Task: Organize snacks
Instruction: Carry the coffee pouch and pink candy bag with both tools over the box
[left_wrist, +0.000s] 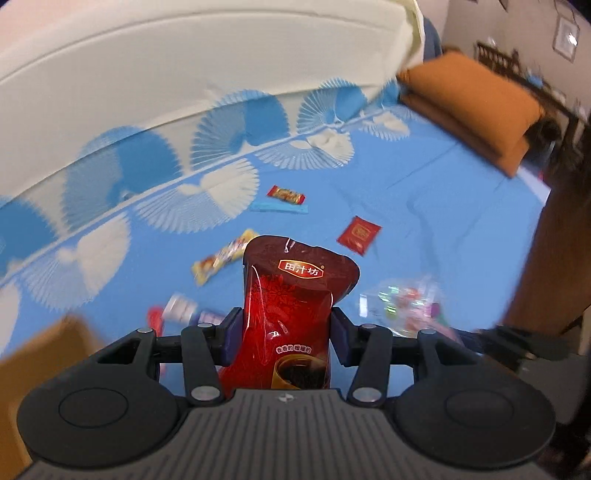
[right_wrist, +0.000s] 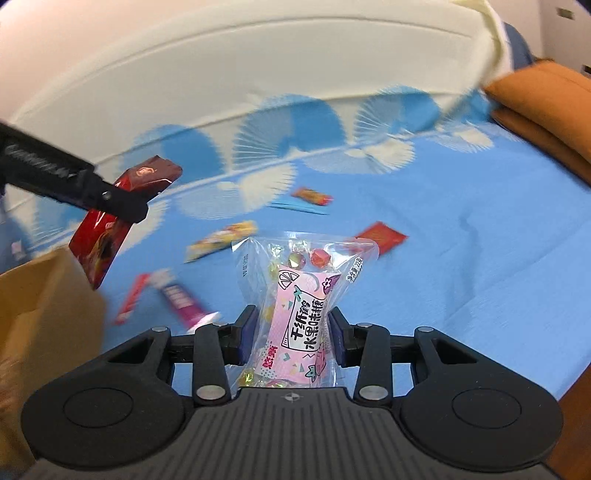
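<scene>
Gripping a red pouch (left_wrist: 286, 314) lengthwise along its fingers, the left gripper (left_wrist: 286, 338) hangs just above the cardboard box (right_wrist: 44, 295), which lies below and to its left. The right gripper (right_wrist: 291, 334) clamps a clear candy bag (right_wrist: 301, 306), farther from that box, so the left probably drops first.
</scene>
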